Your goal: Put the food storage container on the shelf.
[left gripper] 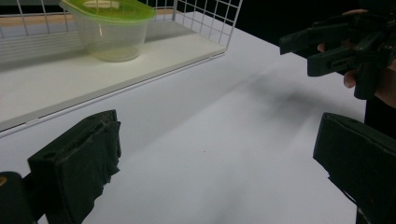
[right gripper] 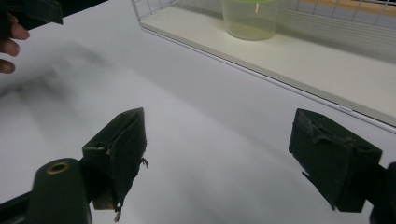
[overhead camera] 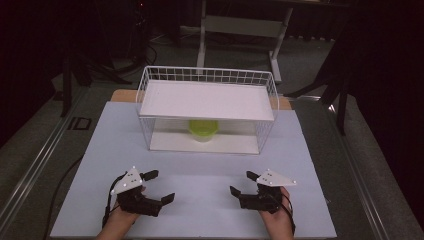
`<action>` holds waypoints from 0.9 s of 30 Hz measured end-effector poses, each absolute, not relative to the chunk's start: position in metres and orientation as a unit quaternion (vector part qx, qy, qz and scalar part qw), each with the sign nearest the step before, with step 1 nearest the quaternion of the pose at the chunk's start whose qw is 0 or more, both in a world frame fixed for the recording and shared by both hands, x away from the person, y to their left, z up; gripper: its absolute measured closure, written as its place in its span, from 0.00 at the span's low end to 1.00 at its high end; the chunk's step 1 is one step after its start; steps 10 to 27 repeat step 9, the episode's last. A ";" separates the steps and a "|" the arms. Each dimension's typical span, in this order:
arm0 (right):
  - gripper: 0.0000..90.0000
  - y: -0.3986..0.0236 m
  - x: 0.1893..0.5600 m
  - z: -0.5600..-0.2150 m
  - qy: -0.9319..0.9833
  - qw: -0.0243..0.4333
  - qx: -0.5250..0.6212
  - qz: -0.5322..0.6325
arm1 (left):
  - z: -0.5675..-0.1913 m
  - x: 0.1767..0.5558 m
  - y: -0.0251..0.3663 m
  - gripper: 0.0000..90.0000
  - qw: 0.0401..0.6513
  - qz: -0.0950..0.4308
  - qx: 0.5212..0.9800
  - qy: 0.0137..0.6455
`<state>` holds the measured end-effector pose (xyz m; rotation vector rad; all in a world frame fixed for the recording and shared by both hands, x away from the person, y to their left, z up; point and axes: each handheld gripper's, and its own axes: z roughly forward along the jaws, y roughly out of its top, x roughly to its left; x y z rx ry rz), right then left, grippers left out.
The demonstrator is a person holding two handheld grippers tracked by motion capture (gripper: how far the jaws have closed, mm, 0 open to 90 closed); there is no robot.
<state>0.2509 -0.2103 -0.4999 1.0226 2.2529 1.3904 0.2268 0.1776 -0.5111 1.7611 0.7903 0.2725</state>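
Note:
A clear plastic tub with a green lid point(overhead camera: 203, 129) stands on the lower shelf of a white wire rack point(overhead camera: 207, 110) at the table's far middle. The tub point(left gripper: 111, 30) is upright near the shelf's front edge; its lower part point(right gripper: 253, 18) appears in the right gripper view. My left gripper point(overhead camera: 159, 186) rests near the table's front left, open with nothing between its jaws. My right gripper point(overhead camera: 242, 183) sits at the front right, also open and holding nothing. Both point inward, toward each other. The right gripper point(left gripper: 327, 46) is seen across from the left one.
The rack has a white top board point(overhead camera: 207, 100) over the tub and wire walls at the back and sides. The white table top point(overhead camera: 200, 165) spreads between the rack and my grippers. A desk frame point(overhead camera: 240, 30) stands on the dark floor behind.

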 end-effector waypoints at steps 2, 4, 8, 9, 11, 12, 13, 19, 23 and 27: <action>0.21 -0.212 0.252 -0.501 0.786 0.153 0.359 0.480 | -0.511 0.226 0.177 0.02 0.563 0.114 0.747 0.333; 0.21 -0.213 0.254 -0.503 0.785 0.153 0.360 0.480 | -0.511 0.226 0.177 0.02 0.564 0.116 0.747 0.332; 0.21 -0.215 0.255 -0.503 0.784 0.154 0.362 0.480 | -0.512 0.226 0.177 0.02 0.565 0.113 0.746 0.334; 0.21 -0.215 0.255 -0.503 0.784 0.154 0.362 0.480 | -0.512 0.226 0.177 0.02 0.565 0.113 0.746 0.334; 0.21 -0.215 0.255 -0.503 0.784 0.154 0.362 0.480 | -0.512 0.226 0.177 0.02 0.565 0.113 0.746 0.334; 0.21 -0.215 0.255 -0.503 0.784 0.154 0.362 0.480 | -0.512 0.226 0.177 0.02 0.565 0.113 0.746 0.334; 0.21 -0.215 0.255 -0.503 0.784 0.154 0.362 0.480 | -0.512 0.226 0.177 0.02 0.565 0.113 0.746 0.334; 0.21 -0.215 0.255 -0.503 0.784 0.154 0.362 0.480 | -0.512 0.226 0.177 0.02 0.565 0.113 0.746 0.334; 0.21 -0.215 0.255 -0.503 0.784 0.154 0.362 0.480 | -0.512 0.226 0.177 0.02 0.565 0.113 0.746 0.334; 0.21 -0.215 0.255 -0.503 0.784 0.154 0.362 0.480 | -0.512 0.226 0.177 0.02 0.565 0.113 0.746 0.334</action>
